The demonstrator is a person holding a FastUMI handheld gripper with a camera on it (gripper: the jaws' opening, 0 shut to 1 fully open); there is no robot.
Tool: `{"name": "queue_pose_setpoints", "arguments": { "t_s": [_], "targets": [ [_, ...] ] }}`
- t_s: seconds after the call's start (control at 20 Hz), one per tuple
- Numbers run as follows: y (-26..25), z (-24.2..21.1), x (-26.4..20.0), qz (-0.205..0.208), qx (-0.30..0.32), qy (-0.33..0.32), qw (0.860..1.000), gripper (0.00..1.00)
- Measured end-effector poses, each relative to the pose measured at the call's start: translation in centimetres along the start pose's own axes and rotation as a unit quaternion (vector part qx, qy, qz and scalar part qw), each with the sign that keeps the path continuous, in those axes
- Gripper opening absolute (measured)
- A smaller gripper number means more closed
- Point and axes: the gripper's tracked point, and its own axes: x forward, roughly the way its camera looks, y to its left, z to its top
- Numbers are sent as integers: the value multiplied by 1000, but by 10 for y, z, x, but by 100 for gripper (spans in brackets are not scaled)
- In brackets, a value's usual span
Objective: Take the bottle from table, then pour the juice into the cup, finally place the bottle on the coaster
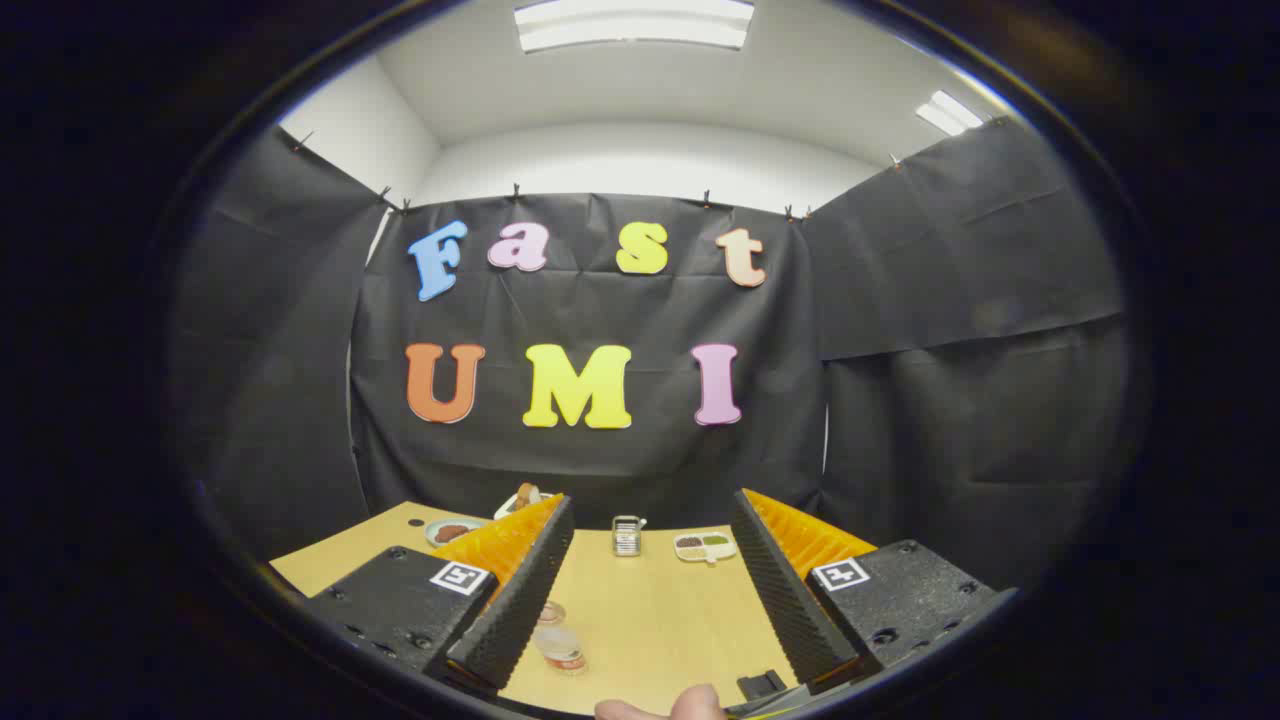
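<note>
1. Right up against the camera, a person's fingertip (668,706) pokes in at the near edge of the bench, just below the gap between the two fingers.
2. Biggest thing out there is the booth wall (600,470), black cloth hung across the back and down both sides, with white ceiling and lit panels above it.
3. Next down in size, the bench (650,610), a pale wooden top running from the fingers back to the cloth.
4. Then the gripper (640,580) itself: its fingers stand wide apart, nothing between them but bare bench, pressing on nothing.
5. Over by the left finger, a clear bottle (560,645) with a reddish band sits on the bench, just beside that finger's inner face and partly cut off by it; I cannot tell whether it touches.
6. Beyond the fingers and between them, a small pale dish (705,546) with two compartments holds something dark in one and something greenish in the other.
7. Just beside that dish, toward the left finger, a little metal holder (627,536) stands upright, too small to make out further.
8. Behind the left finger, a small bowl (452,531) with dark contents rests near the back of the bench.
</note>
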Motion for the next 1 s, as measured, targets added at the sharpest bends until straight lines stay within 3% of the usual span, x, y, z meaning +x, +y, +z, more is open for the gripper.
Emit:
{"name": "queue_pose_setpoints", "arguments": {
  "t_s": [1.0],
  "targets": [
    [25, -4, 6, 22, -2, 14, 1000, 100]
  ]
}}
